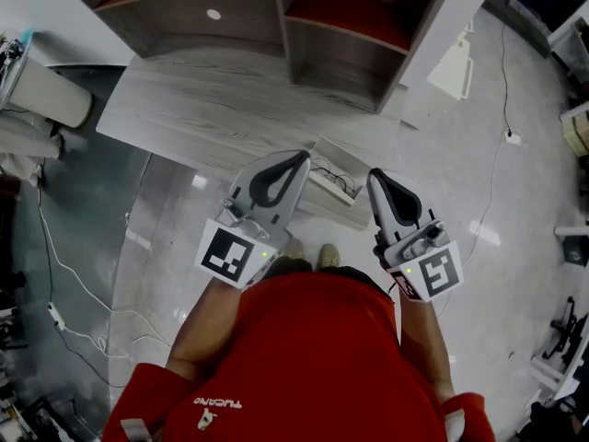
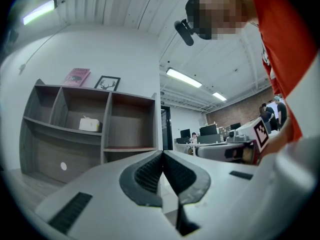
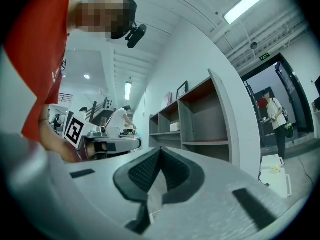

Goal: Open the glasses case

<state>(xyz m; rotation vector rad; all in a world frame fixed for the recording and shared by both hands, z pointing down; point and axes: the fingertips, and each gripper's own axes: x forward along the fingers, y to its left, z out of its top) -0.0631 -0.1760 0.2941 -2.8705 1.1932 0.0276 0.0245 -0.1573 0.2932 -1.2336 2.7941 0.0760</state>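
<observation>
biggest risk imo: i can't actually spot a glasses case for sure. the table (image 1: 202, 109) shows only bare top. the one candidate is a small pale boxy thing (image 2: 90, 124) sitting back on a middle board of the shelf (image 1: 340, 53), and it's too small to tell if that's the case or just a box. so going for it could mean grabbing the wrong item. if it is the case, it sits deep in a cubby, and working two grippers in there looks cramped. prying the lid with one tool without pinning the base would probably just shove it backward or tip it off the board.

the left gripper (image 1: 301, 158) has its jaws pressed fully together with nothing between the pads. the right gripper (image 1: 375, 176) is the same, shut and empty. both are held out about level in front of the person's red shirt at the near edge of the table, touching nothing. they'd have to spread before they can grip anything, and poking in closed would only knock stuff around.
</observation>
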